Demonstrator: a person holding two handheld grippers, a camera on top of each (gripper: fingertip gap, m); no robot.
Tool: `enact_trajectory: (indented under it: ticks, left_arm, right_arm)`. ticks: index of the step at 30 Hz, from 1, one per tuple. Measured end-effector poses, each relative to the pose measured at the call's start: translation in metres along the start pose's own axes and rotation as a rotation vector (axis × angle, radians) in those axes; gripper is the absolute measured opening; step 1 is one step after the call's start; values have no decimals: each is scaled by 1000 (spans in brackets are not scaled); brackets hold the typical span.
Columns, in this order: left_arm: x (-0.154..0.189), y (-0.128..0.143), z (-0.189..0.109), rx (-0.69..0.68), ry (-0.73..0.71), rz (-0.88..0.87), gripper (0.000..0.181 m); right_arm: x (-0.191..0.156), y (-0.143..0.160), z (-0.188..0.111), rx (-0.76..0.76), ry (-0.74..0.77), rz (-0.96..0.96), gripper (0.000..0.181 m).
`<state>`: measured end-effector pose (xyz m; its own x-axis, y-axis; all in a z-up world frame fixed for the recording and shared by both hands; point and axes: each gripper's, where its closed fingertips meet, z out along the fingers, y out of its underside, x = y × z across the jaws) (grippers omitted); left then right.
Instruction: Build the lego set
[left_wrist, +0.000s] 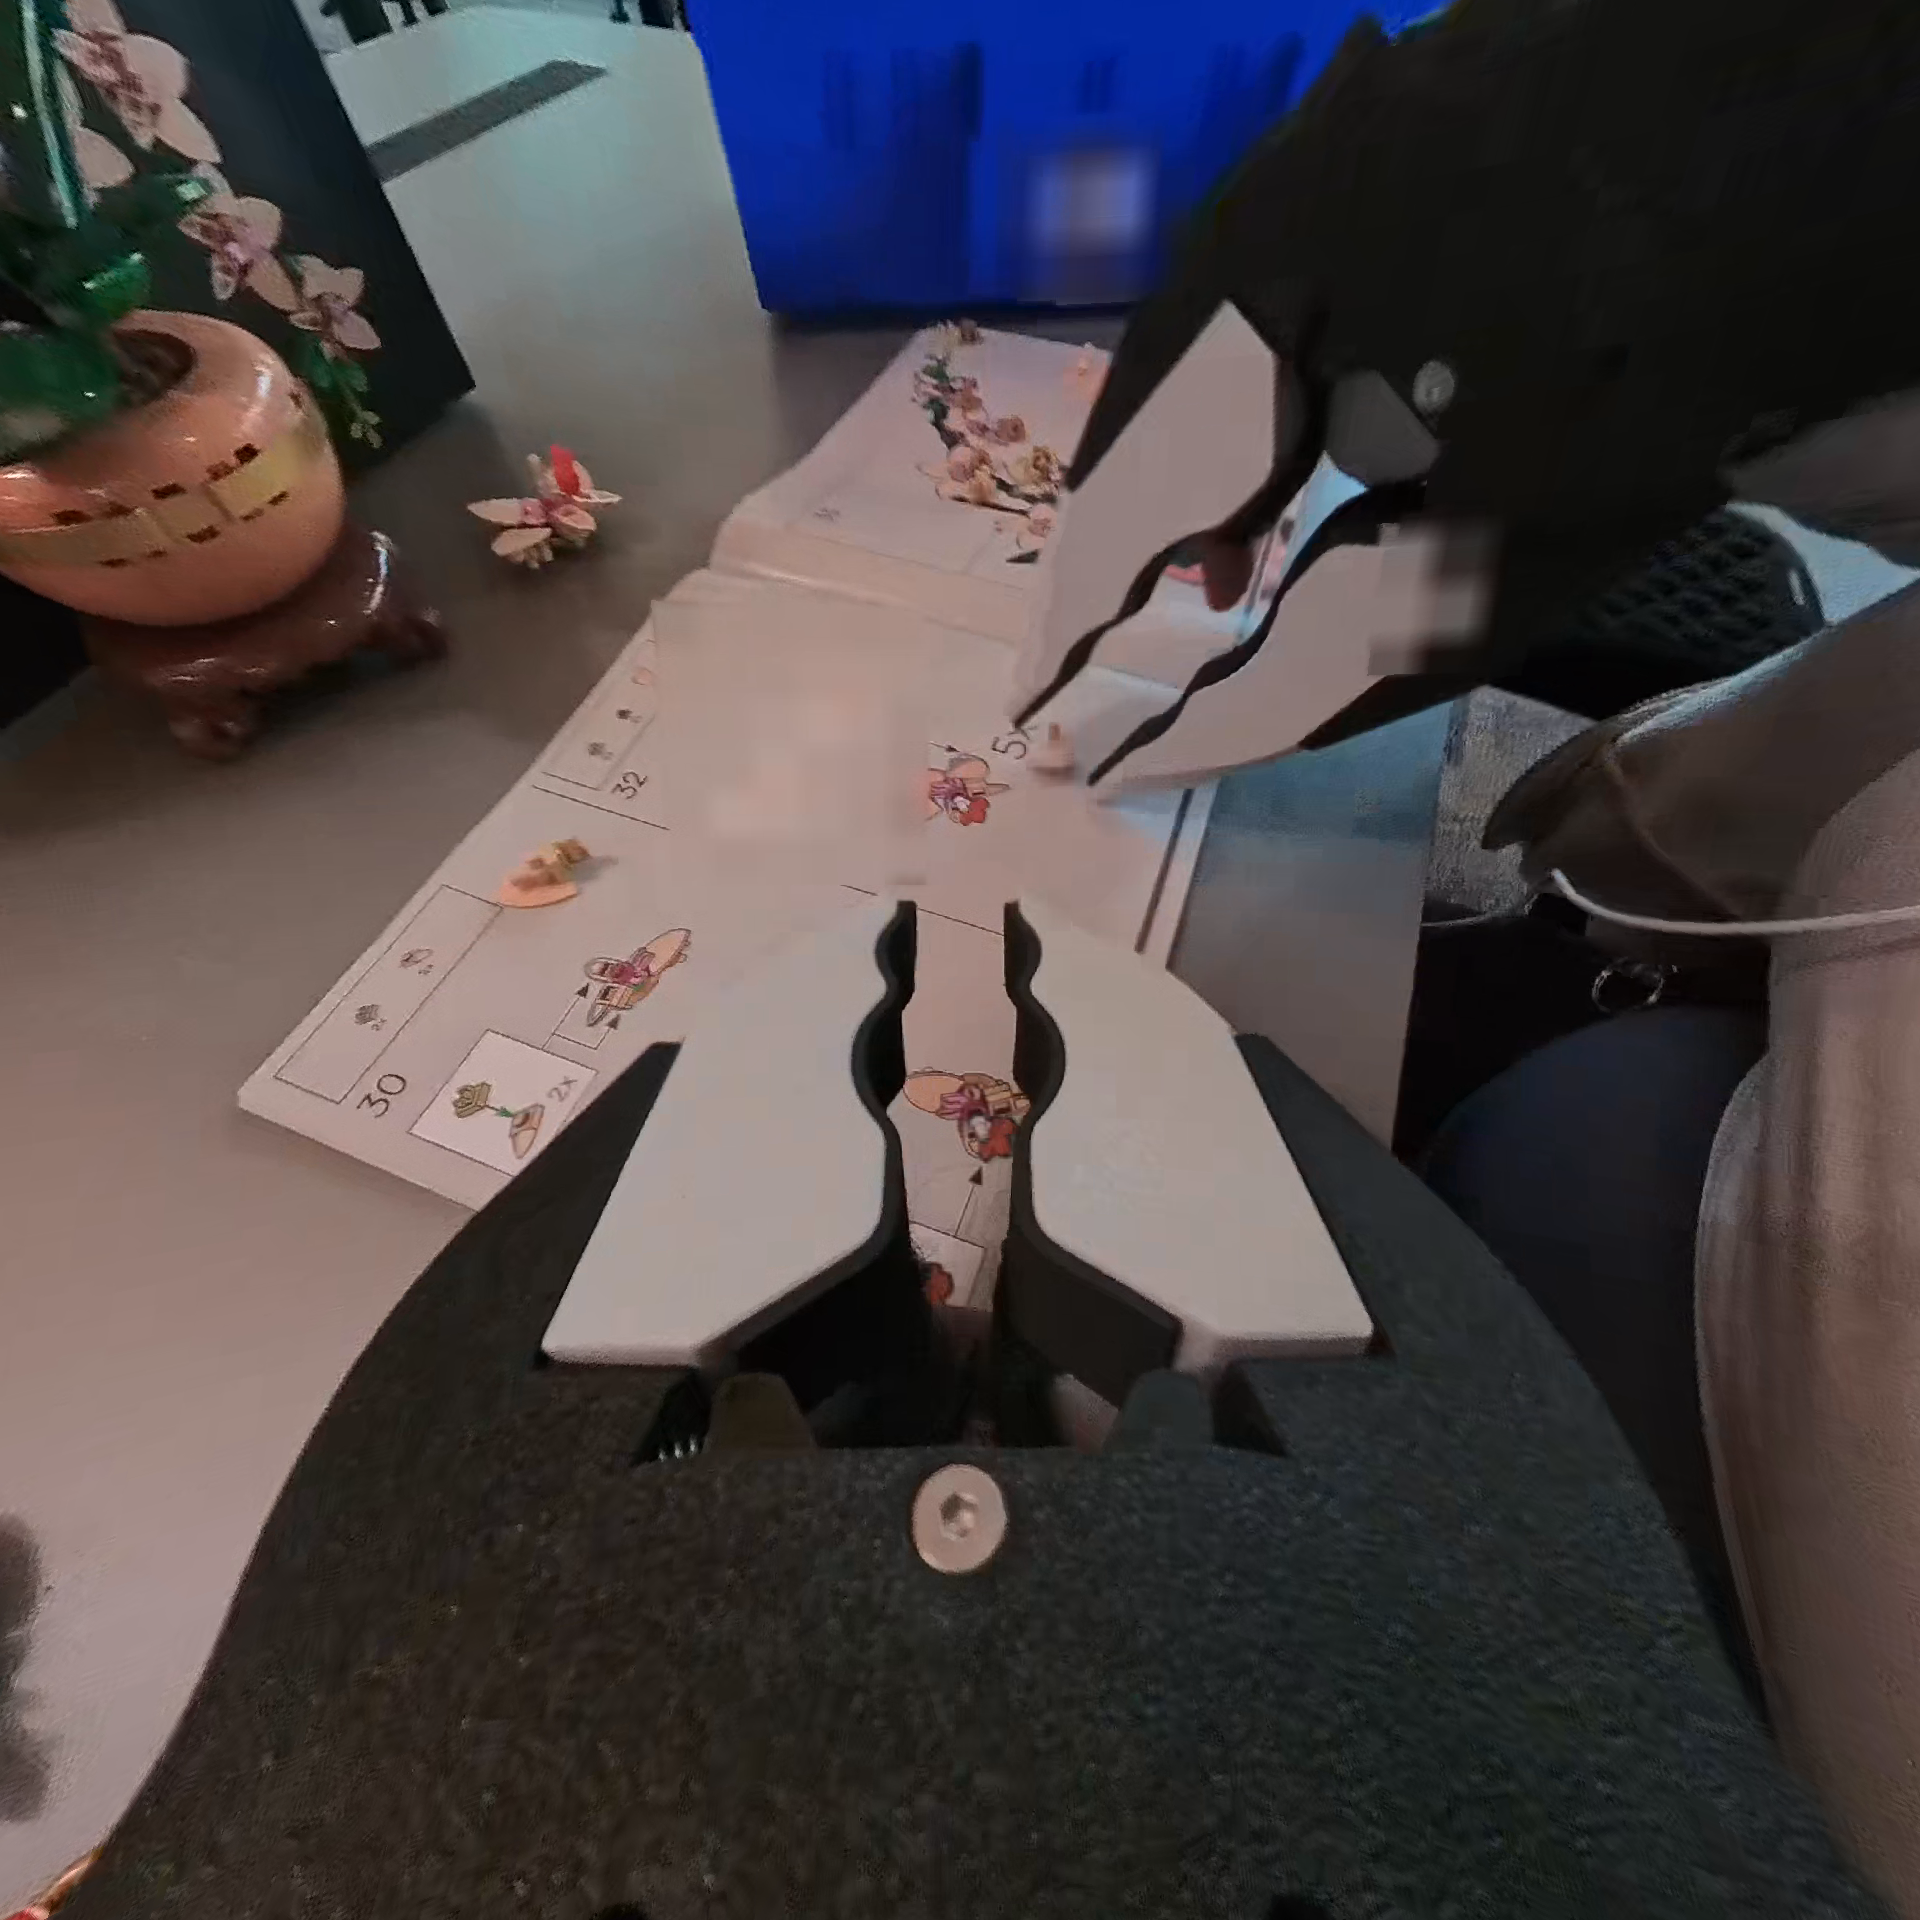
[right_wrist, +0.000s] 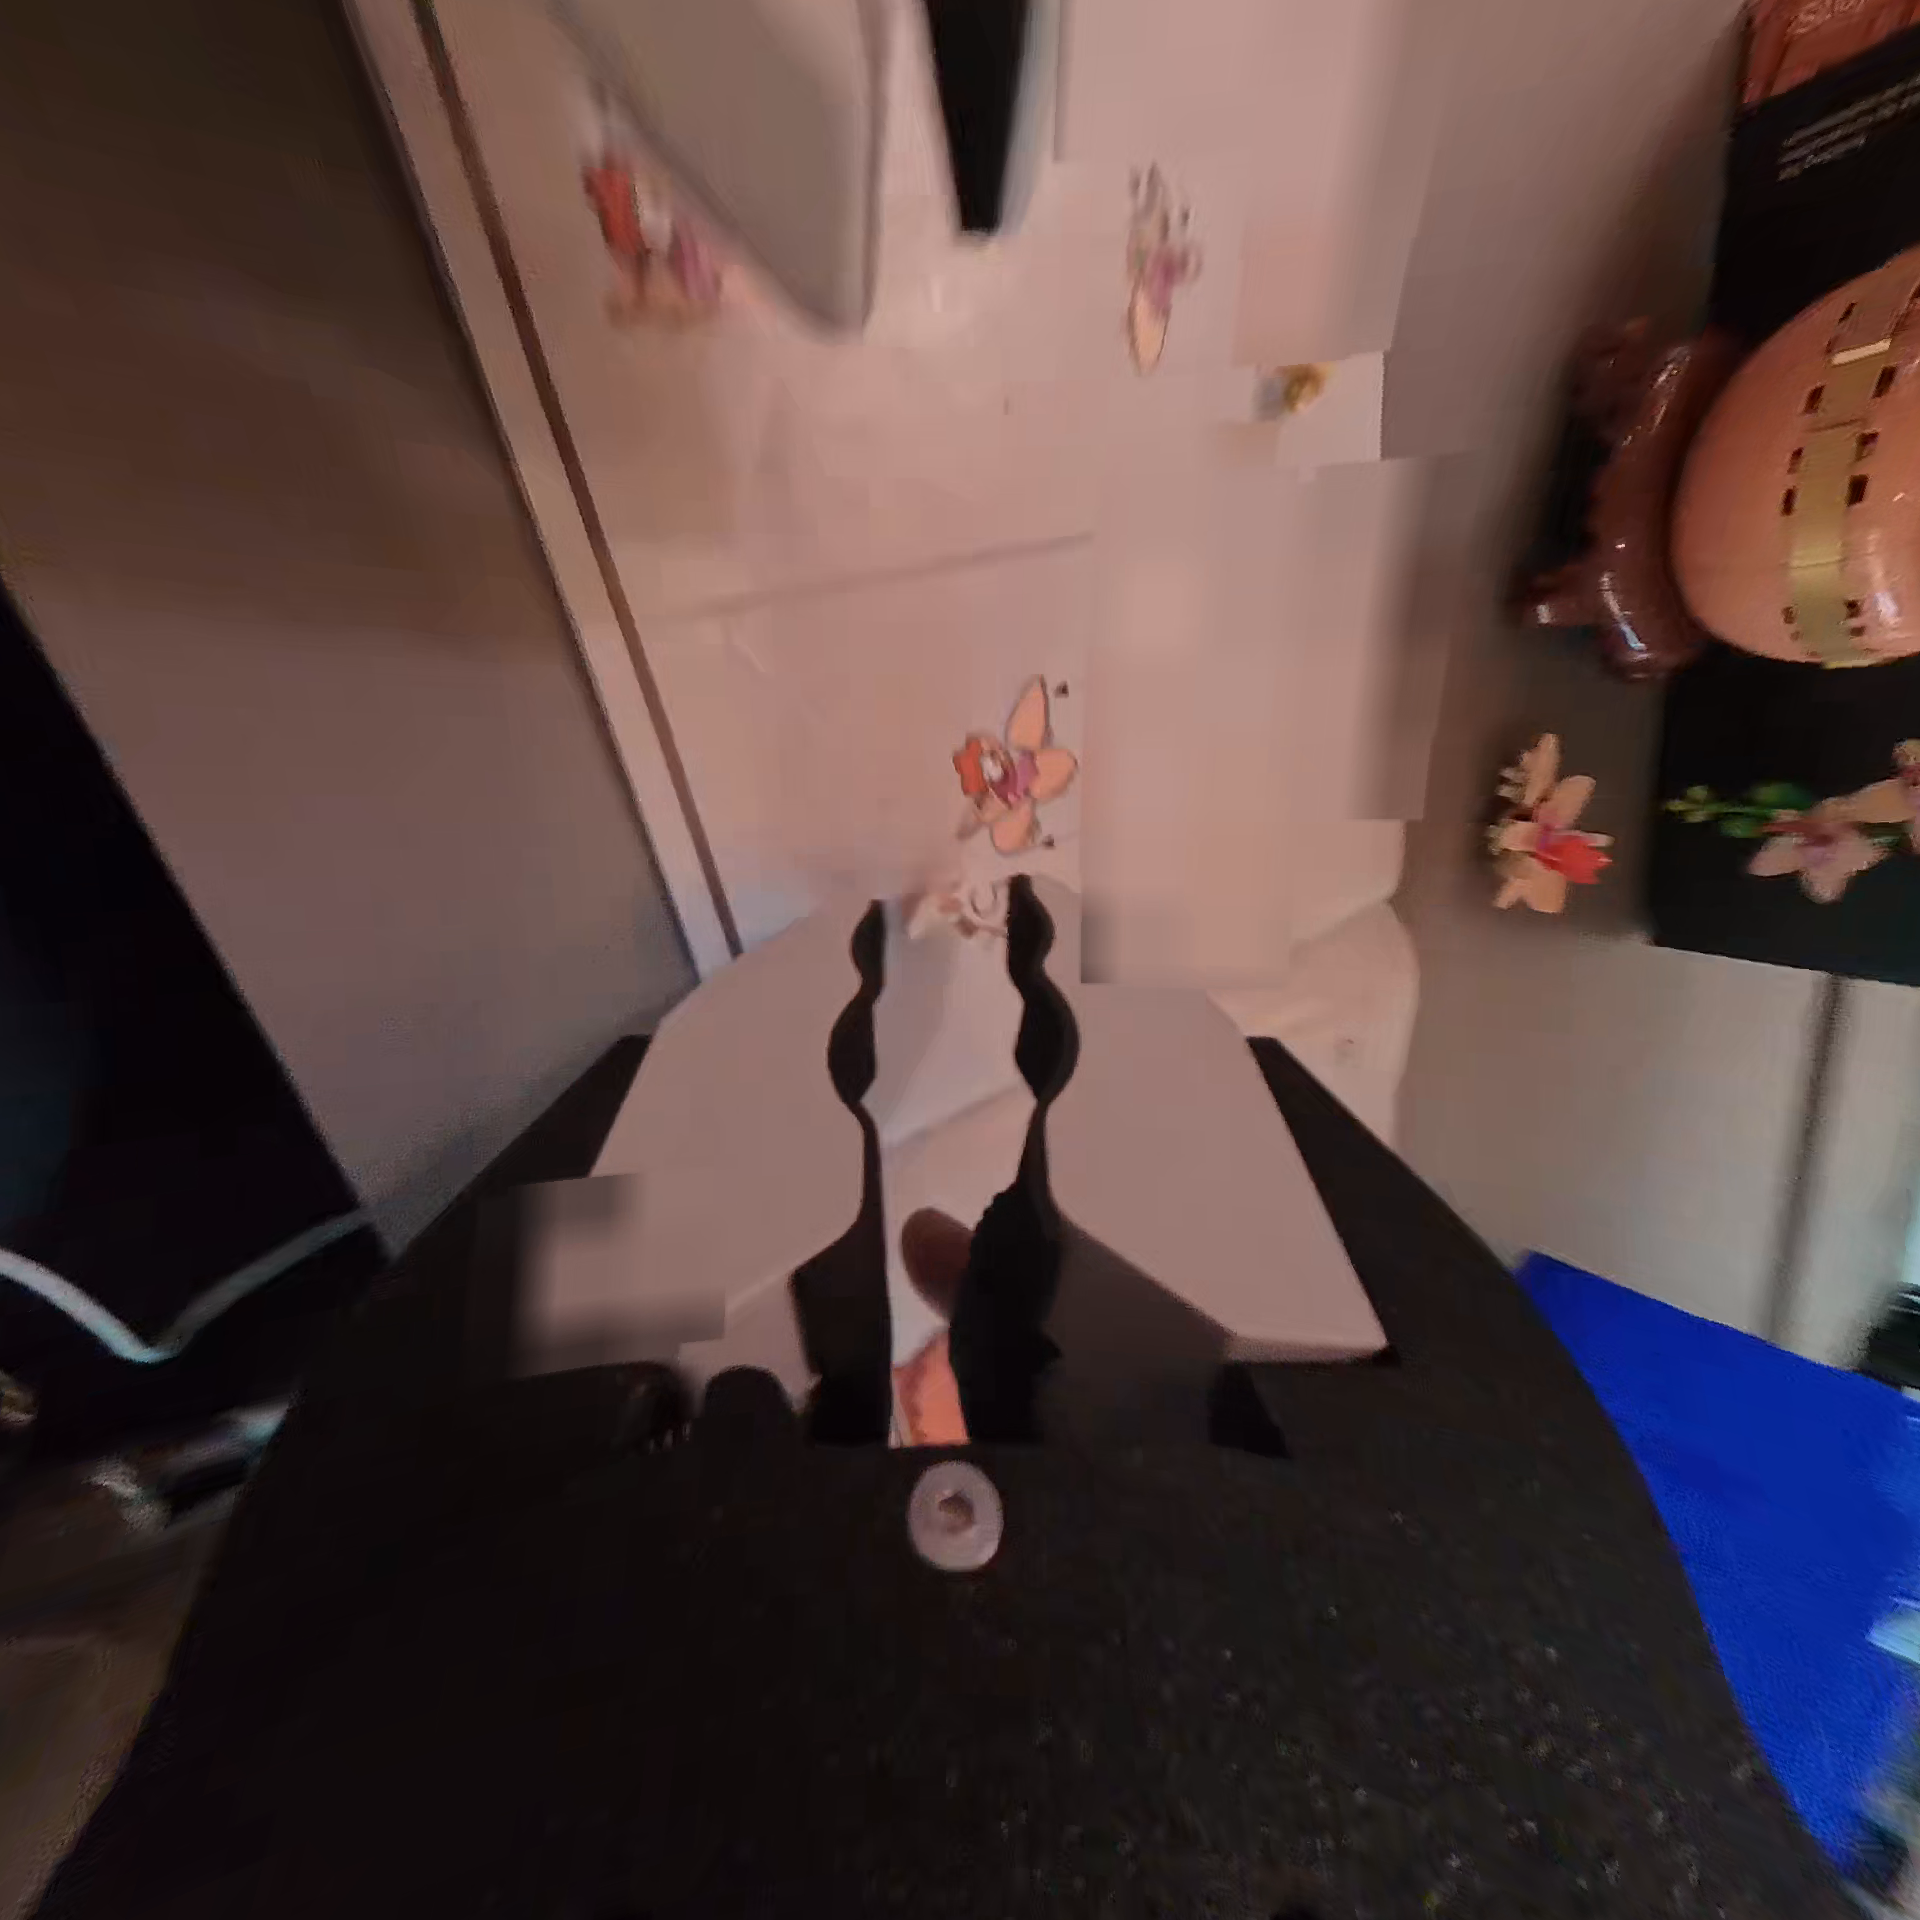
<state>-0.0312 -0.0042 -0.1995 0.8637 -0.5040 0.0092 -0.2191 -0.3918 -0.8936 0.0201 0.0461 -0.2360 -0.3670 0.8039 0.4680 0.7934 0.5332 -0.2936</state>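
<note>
The instruction booklet (left_wrist: 790, 748) lies open on the grey table. My left gripper (left_wrist: 958, 920) is open by a narrow gap and empty, just above the booklet's near page. My right gripper (left_wrist: 1060, 750) reaches down from the upper right, open, with its tips on either side of a small white Lego piece (left_wrist: 1049, 750) lying on the page. In the right wrist view the same piece (right_wrist: 961, 906) sits between the open tips of the right gripper (right_wrist: 948, 902). A small peach petal assembly (left_wrist: 545, 873) rests on the booklet's left edge. A built orchid flower (left_wrist: 545, 509) (right_wrist: 1543, 826) lies on the table.
The pink Lego pot with orchid stems (left_wrist: 156, 478) (right_wrist: 1808, 499) stands at the left on a brown base, with a black box (left_wrist: 343, 208) behind it. A blue box (left_wrist: 987, 156) stands at the back. A person's sleeve (left_wrist: 1808, 1039) and the table edge are at the right. The grippers' ends are close to 8 cm from one another. The built orchid flower (left_wrist: 545, 509) is about 15 cm from my right fingertips. It is also in sight in the right wrist view (right_wrist: 1542, 825).
</note>
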Motion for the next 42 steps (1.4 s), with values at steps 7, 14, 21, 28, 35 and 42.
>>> enact_trajectory:
  ticks: [7,14,21,28,35,42]
  left_arm:
    - [8,4,8,-65,-11,80,16]
    - [24,2,49,-178,45,168,8]
    - [22,4,82,-315,66,235,12]
    - [26,6,82,-321,167,276,3]
    - [20,-17,61,-196,179,180,6]
    - [12,-33,44,-69,138,135,6]
  right_arm:
    - [5,-3,-25,232,-121,242,17]
    - [6,29,-34,357,-263,344,2]
    - [40,123,-60,260,-83,564,19]
    - [42,147,-37,219,-61,641,15]
    - [75,136,-14,211,-85,597,12]
    - [78,132,8,183,-160,545,11]
